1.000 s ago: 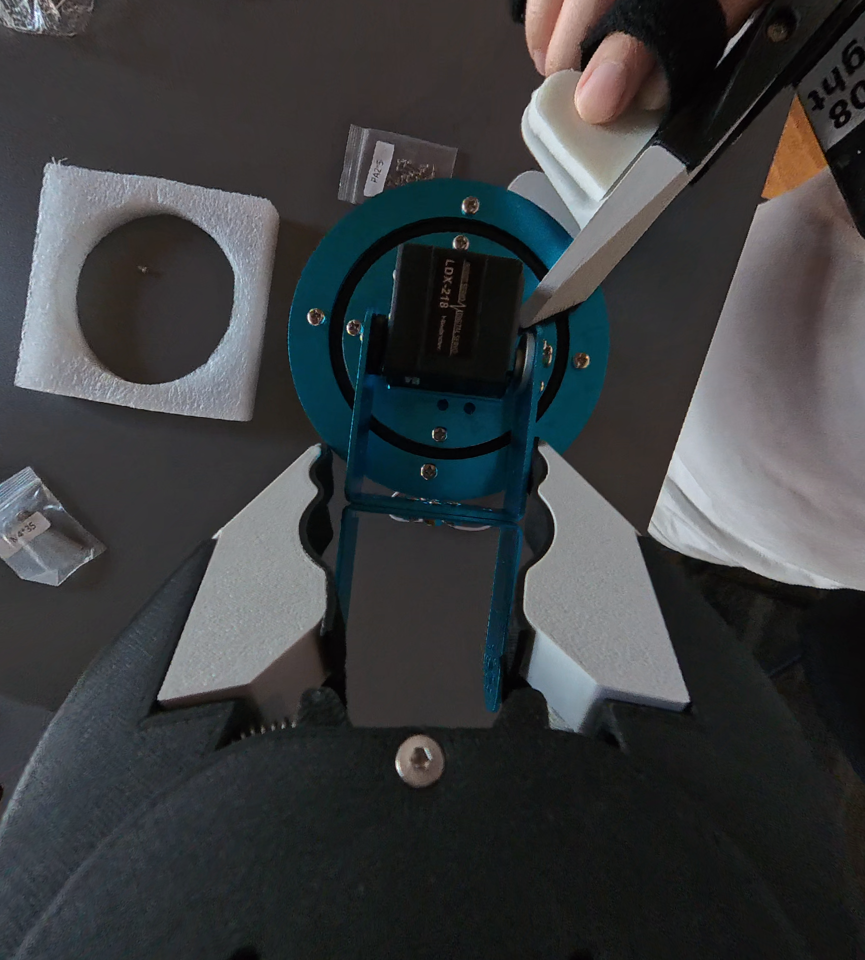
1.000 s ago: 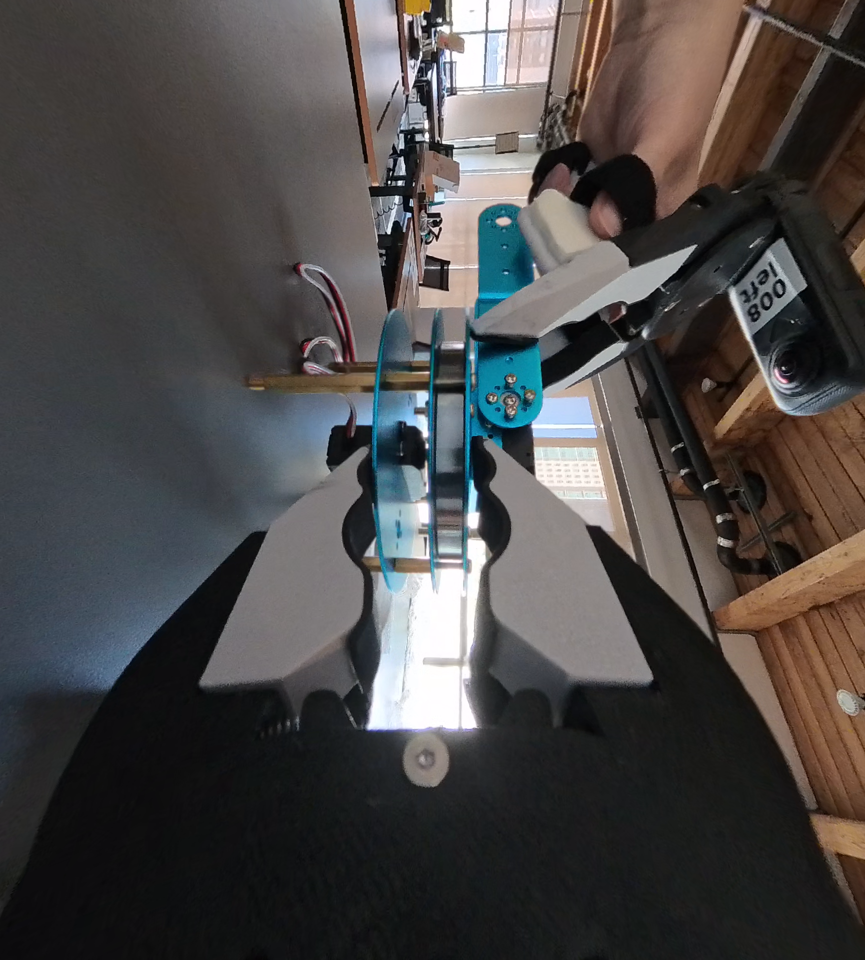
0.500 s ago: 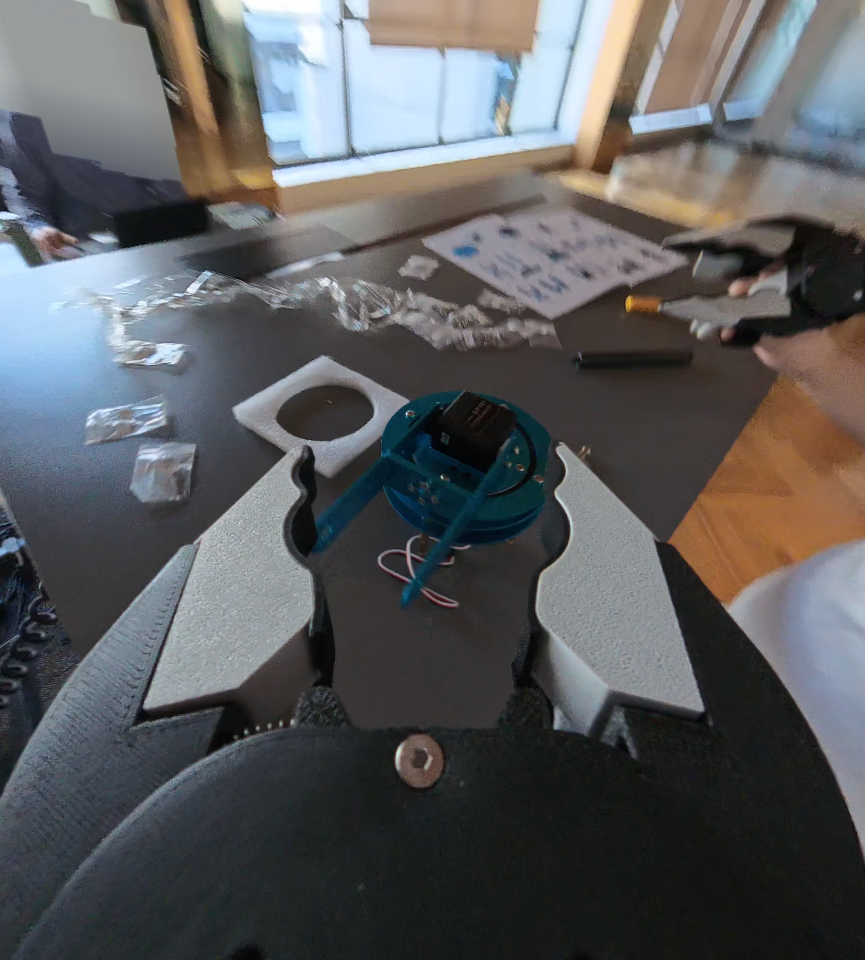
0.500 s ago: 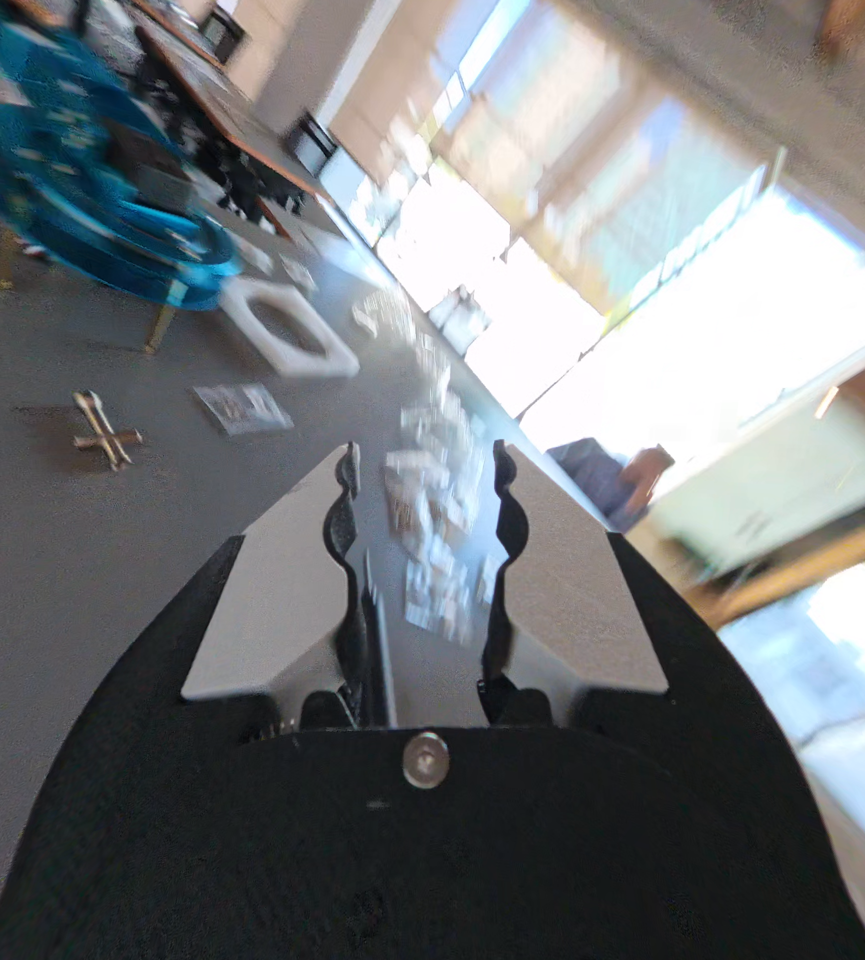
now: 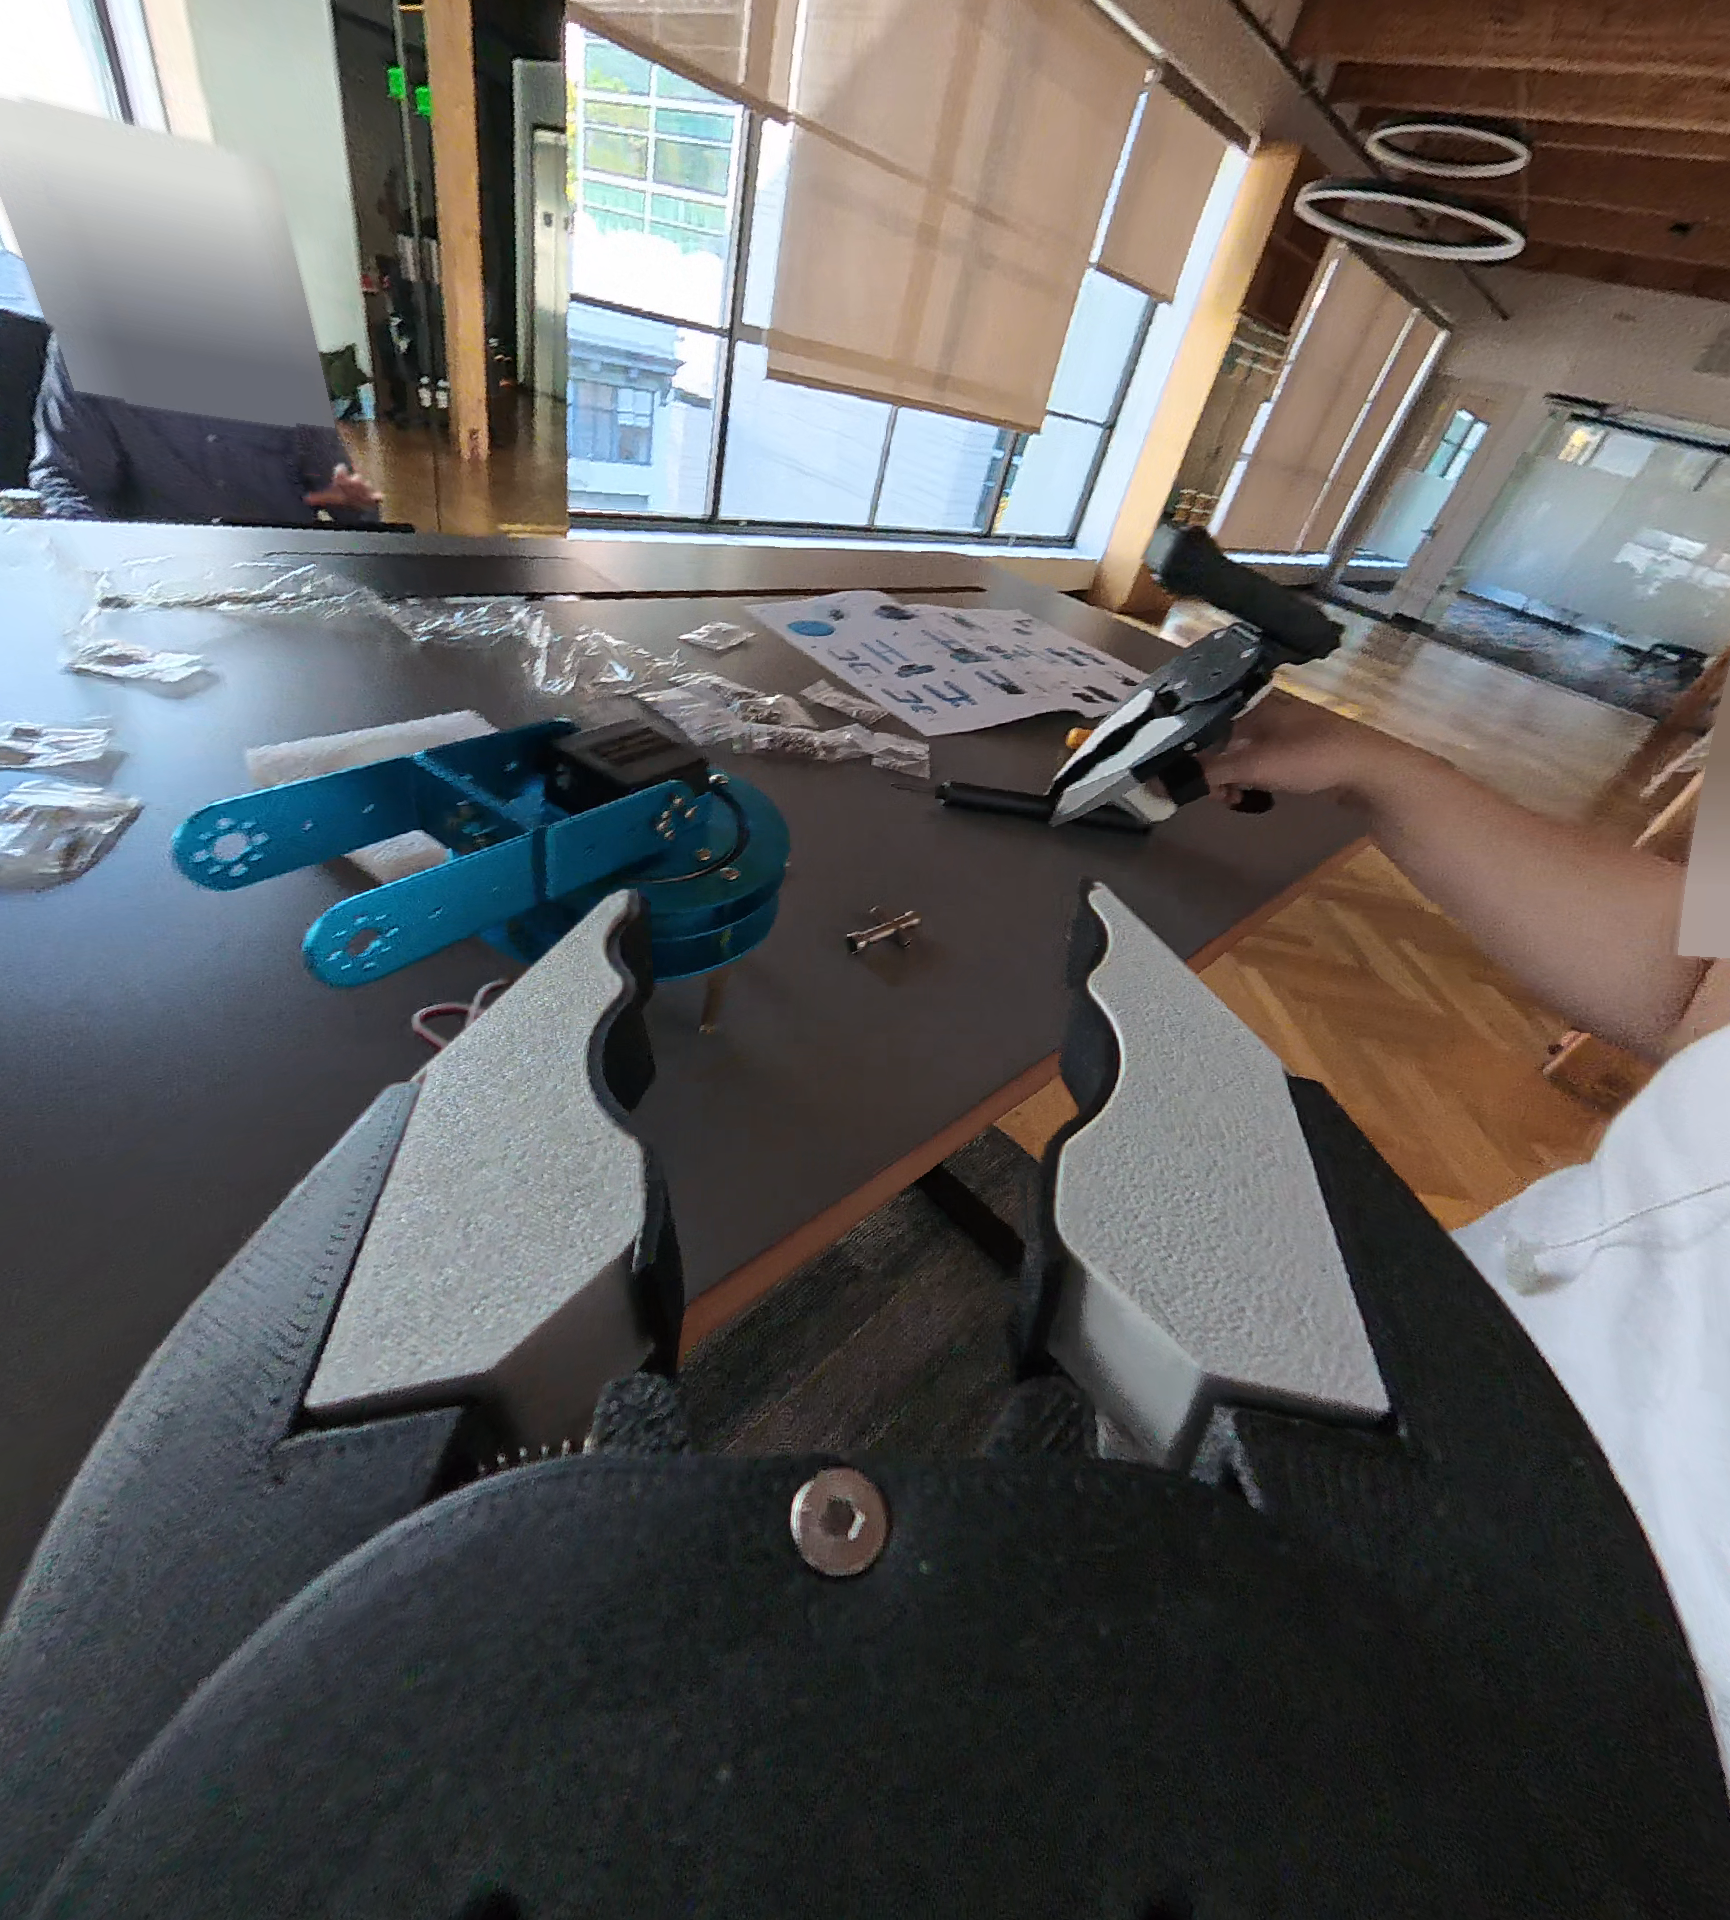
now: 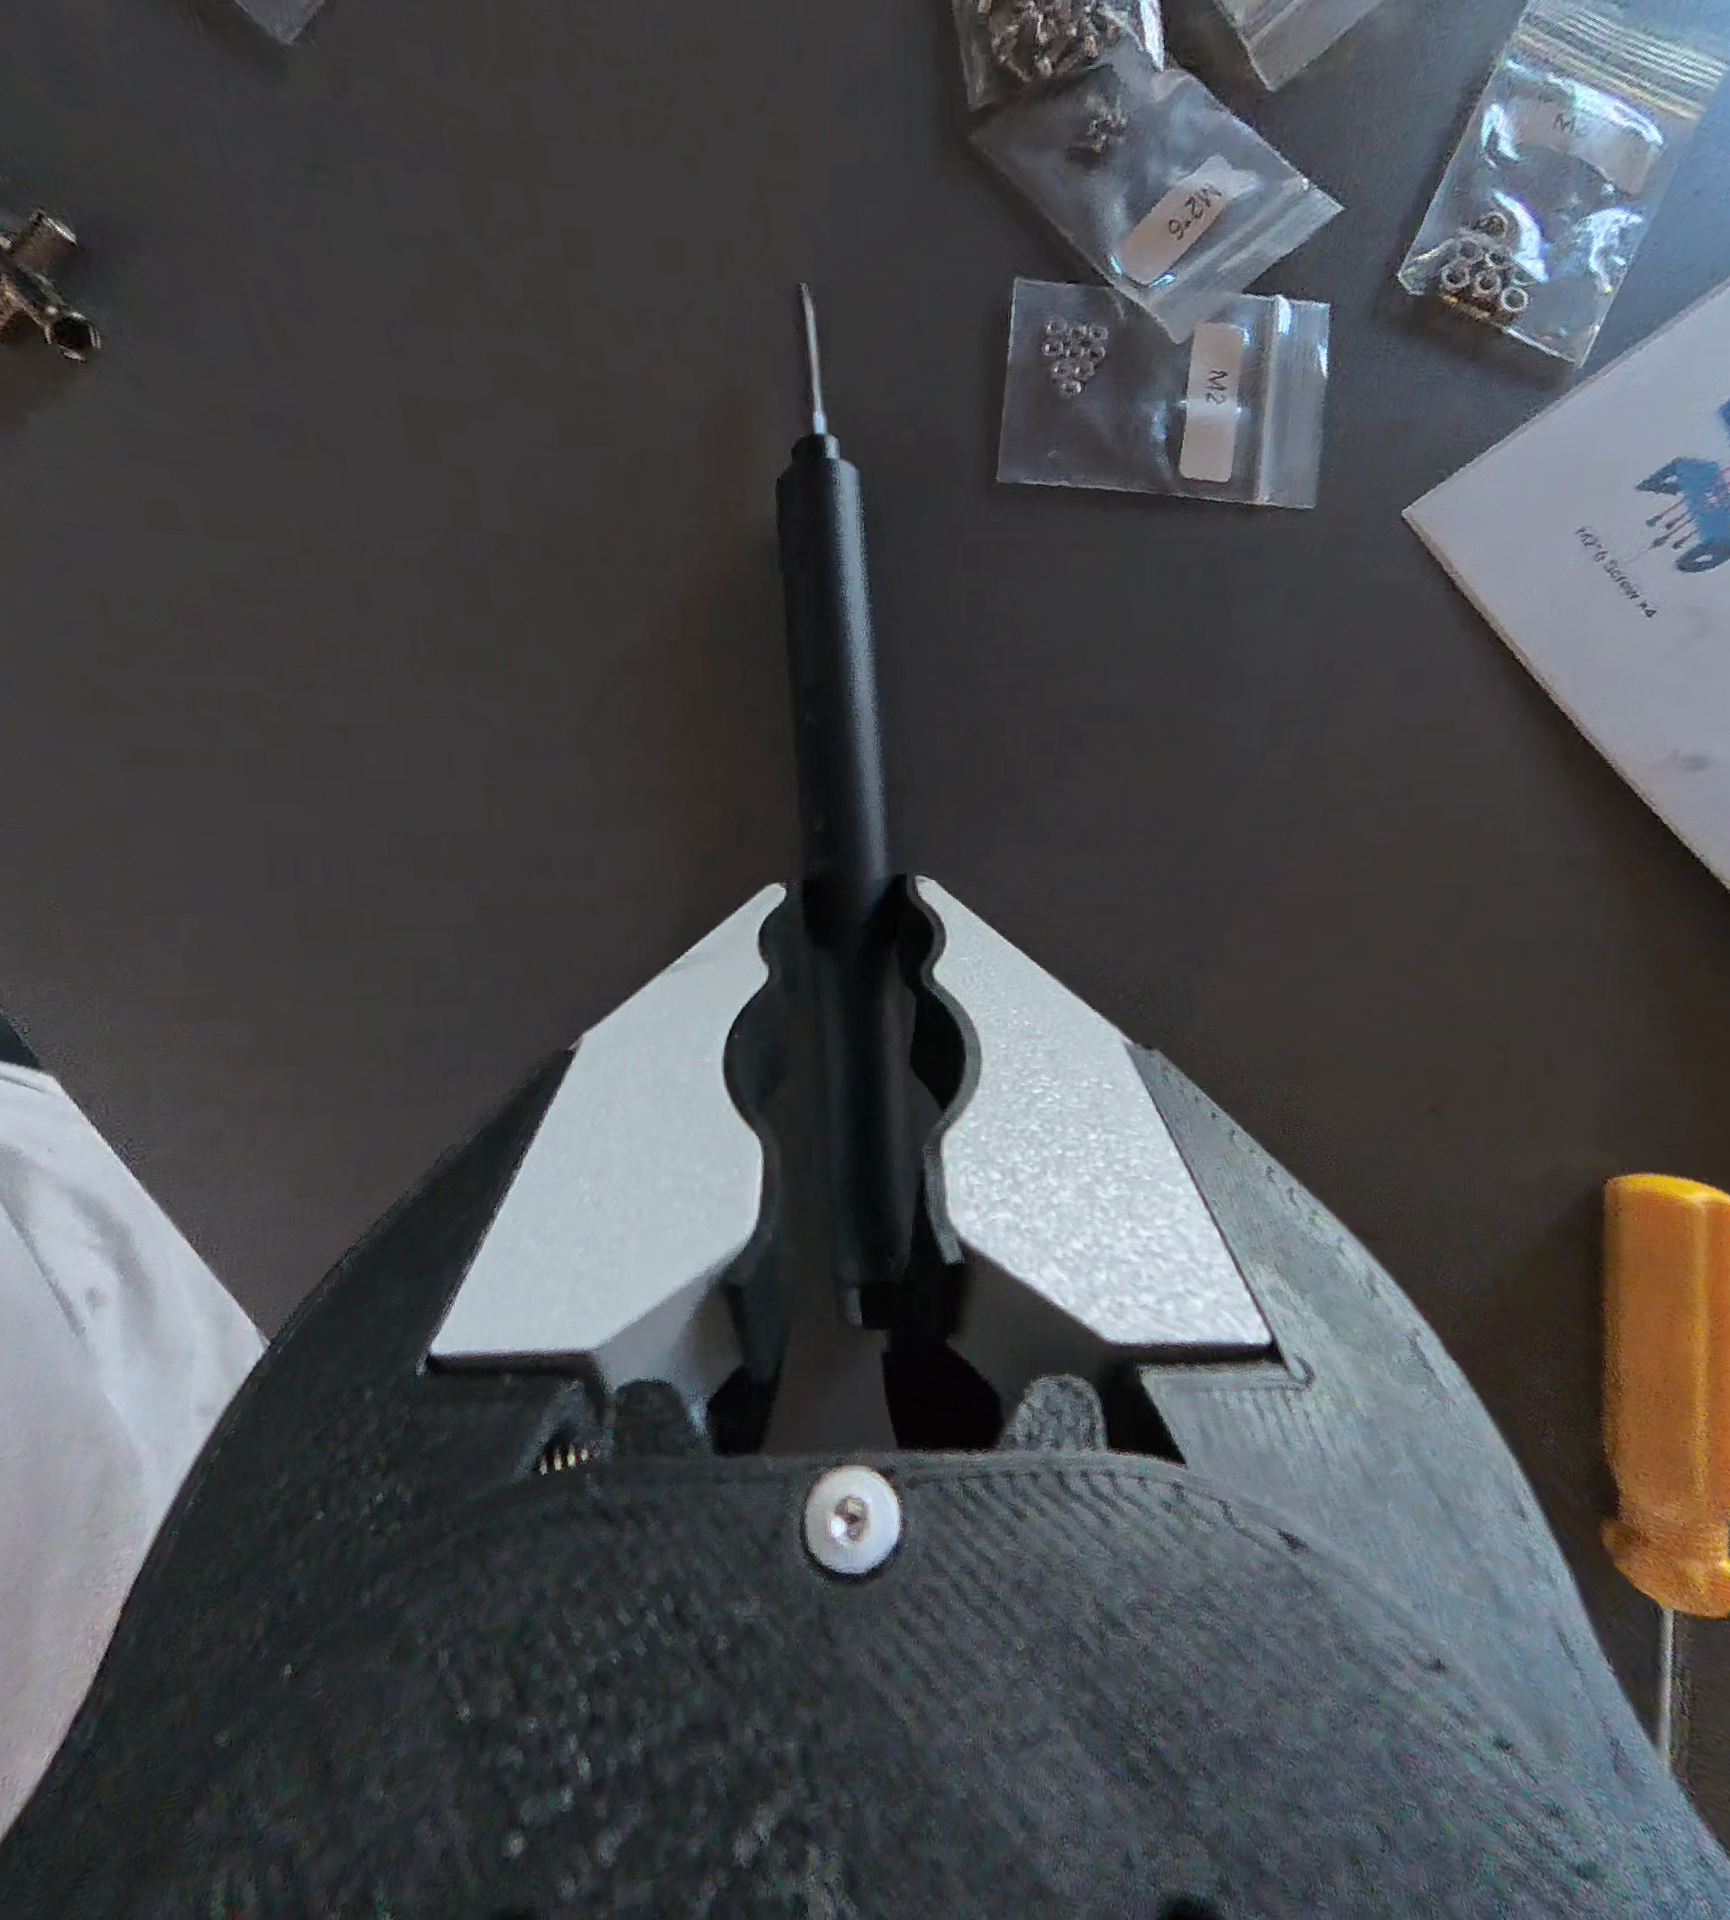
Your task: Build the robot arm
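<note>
**Black screwdriver pinched in the right gripper**

Black and slim, the screwdriver (image 6: 833,665) is clamped between the right gripper (image 6: 845,904)'s fingers, tip resting over the dark table (image 6: 425,623). Labelled bags of nuts (image 6: 1162,390) are seen nearby. The left gripper (image 5: 856,925) is spread wide, empty, near the blue metal turntable (image 5: 705,862).

Writing present but not transcribed; carriers noted only. White stick-on labels on two clear zip bags (image 6: 1162,390) of small metal hardware, lying on the dark counter (image 6: 425,623); a third bag (image 6: 1557,197) bears a blurred label; printed sheet (image 6: 1661,665) with blue diagrams carries a short line of small type; black servo block (image 5: 627,764) on the blue assembly has an unreadable label.
</note>
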